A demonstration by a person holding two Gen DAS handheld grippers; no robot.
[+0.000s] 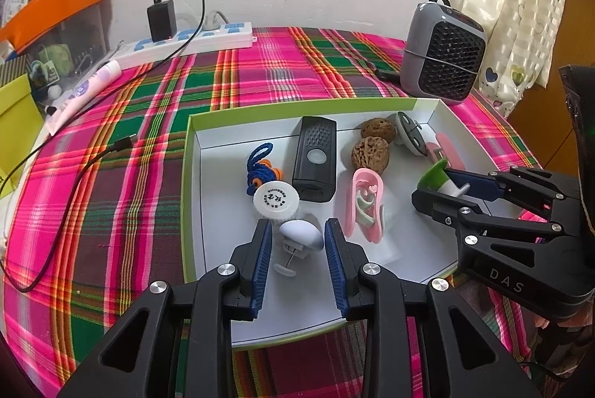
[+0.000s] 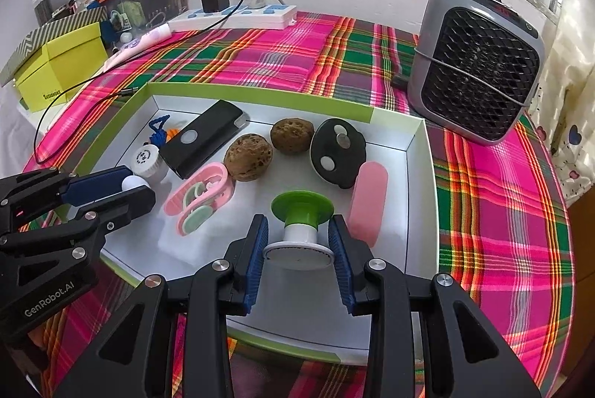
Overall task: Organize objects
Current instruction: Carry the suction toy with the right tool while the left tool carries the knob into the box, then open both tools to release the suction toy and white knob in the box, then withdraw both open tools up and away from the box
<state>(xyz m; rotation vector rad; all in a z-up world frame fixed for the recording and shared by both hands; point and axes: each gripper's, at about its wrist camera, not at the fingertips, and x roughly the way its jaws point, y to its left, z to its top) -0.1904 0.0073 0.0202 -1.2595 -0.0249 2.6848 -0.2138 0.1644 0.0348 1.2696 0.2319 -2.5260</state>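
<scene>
Both wrist views close, angled down, sharing green-rimmed tray (image 1: 305,107) (image 2: 260,96)

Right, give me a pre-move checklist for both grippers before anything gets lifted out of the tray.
1. Left gripper around the white egg-shaped knob: ok; pad contact: cannot tell.
2. Right gripper flanking the green-topped white spool: ok; firm grip: cannot tell.
3. Pink oval clip case apart from both grippers: ok.
4. White round bottle cap crowds the knob: not ok.
5. Green-rimmed white tray flat on the plaid cloth: ok.
</scene>
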